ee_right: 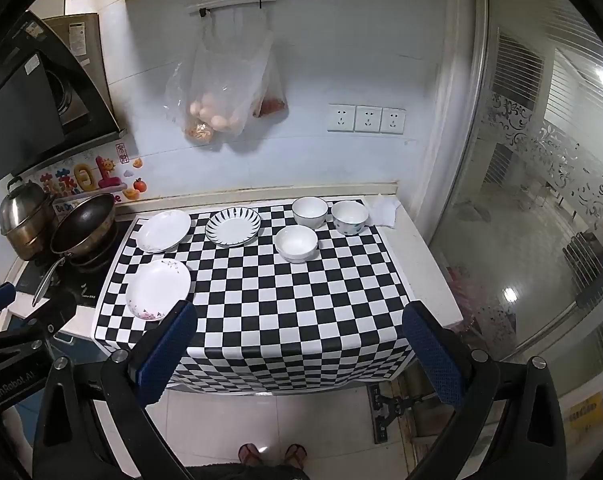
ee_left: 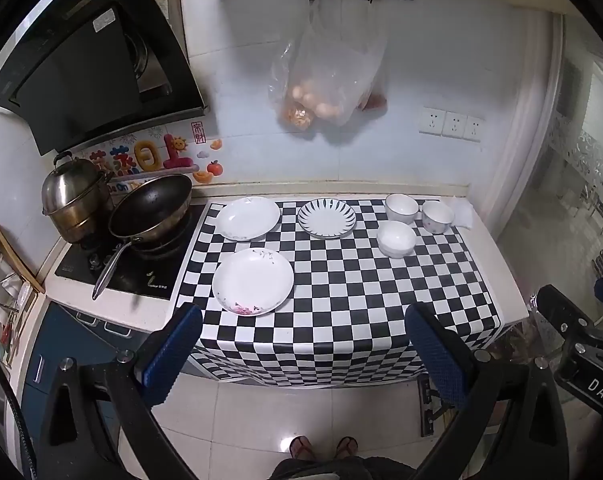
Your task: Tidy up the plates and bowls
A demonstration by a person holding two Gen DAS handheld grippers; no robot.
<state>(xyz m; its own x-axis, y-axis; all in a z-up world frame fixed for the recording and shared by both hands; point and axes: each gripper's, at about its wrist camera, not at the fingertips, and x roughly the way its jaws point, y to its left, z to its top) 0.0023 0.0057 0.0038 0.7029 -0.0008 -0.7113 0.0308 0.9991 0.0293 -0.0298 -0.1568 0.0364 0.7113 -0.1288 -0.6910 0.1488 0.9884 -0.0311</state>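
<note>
Left gripper (ee_left: 303, 344) and right gripper (ee_right: 301, 344): both spread wide, holding nothing, off the front edge of the checkered cloth (ee_left: 341, 280). On the cloth: 3 plates at the wok (ee_left: 151, 208) end, striped plate (ee_left: 327, 218) farthest from it; 3 bowls (ee_left: 397, 238) past that, apparently not touching.

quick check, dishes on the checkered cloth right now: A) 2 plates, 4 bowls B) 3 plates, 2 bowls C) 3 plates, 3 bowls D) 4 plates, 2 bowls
C: the left half holds the near floral plate, the far white plate and the striped plate; on the right sit three separate bowls, none stacked yet.
</note>
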